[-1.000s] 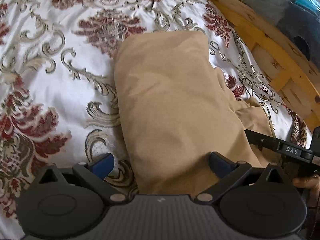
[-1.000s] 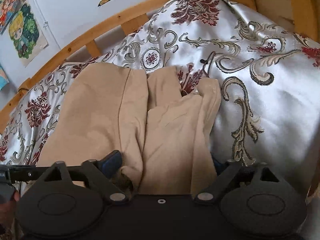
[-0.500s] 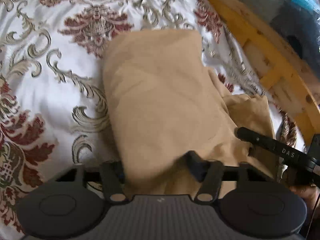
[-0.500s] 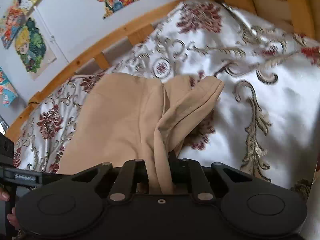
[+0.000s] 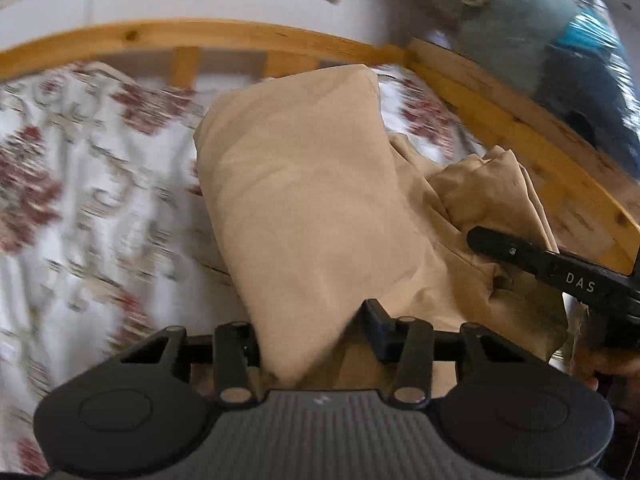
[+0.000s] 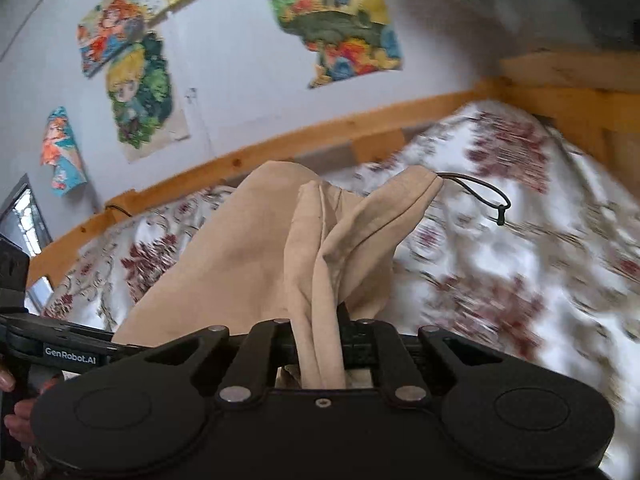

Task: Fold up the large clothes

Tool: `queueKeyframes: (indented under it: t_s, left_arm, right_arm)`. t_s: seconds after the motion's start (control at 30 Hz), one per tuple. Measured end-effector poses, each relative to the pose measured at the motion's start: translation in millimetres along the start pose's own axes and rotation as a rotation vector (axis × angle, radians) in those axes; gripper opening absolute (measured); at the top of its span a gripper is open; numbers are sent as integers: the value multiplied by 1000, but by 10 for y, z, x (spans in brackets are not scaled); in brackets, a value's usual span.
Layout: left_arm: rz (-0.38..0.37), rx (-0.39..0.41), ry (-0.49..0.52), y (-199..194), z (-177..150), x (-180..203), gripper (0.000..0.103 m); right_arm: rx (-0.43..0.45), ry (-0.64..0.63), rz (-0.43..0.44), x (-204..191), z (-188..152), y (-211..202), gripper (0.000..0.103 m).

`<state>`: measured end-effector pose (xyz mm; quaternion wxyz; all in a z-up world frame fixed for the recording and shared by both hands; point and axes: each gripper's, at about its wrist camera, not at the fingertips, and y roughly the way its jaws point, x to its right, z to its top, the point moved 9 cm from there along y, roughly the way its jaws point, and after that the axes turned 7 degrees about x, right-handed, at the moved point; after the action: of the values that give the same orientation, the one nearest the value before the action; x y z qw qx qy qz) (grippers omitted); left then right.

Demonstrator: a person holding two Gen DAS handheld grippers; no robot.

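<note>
Garment: large tan cotton garment point(image 5: 312, 200), partly folded, near end raised off the white satin bedspread with red and gold damask print point(image 5: 80, 200); far end lies on the bedspread, close to the curved pine bed rail point(image 5: 240, 36).
Left gripper point(image 5: 316, 340): jaws have just been closing; now at a middling gap, clamped on a thick bunch of the garment's near edge, on the side away from the rail's corner.
Right gripper point(image 6: 320, 356): jaws nearly together, pinching a thin gathered strip of the garment point(image 6: 316, 300); jaws have just been closing onto it.
Why held so: two grips spread along the same near edge, probably so the edge rises evenly and can be carried toward the rail as one fold.
Loose parts: black drawcord with toggle point(image 6: 488, 204) dangles from a raised fold; could snag.
Risk: crumpled layers by the right gripper point(image 5: 520, 256) may fold unevenly.
Surroundings: cartoon posters point(image 6: 140, 92) on the wall above the rail.
</note>
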<state>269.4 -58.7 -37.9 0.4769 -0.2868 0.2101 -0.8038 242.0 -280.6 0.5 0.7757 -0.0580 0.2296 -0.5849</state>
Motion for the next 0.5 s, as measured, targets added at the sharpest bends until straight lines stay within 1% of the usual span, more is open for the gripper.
queueKeyframes:
  t_s: [0.1, 0.17, 0.2, 0.23, 0.27, 0.3, 0.37, 0.43, 0.5]
  left_arm:
    - [71, -9, -22, 73, 76, -404, 49]
    - [133, -37, -31, 206, 43, -648, 50]
    - [164, -62, -25, 287, 4, -746, 51]
    - [194, -91, -20, 374, -56, -838, 54]
    - [214, -116, -27, 451, -126, -904, 56]
    - [216, -110, -54, 487, -169, -947, 59]
    - [208, -71, -105, 443, -209, -978, 63]
    - [228, -61, -80, 431, -220, -946, 67]
    - [250, -59, -67, 397, -218, -948, 72]
  right_arm:
    - [-2, -17, 39, -248, -42, 449, 9]
    - [-26, -10, 37, -338, -148, 773, 9]
    - [-58, 0, 26, -355, -246, 961, 10]
    - [-92, -7, 12, -366, -348, 1112, 10]
    - [-145, -30, -5, -375, -494, 1273, 10]
    - [-166, -55, -13, -382, -580, 1350, 11]
    - [-149, -118, -34, -385, -620, 1376, 14]
    - [-145, -114, -30, -355, -599, 1349, 18]
    - [-154, -125, -45, -306, -603, 1311, 30]
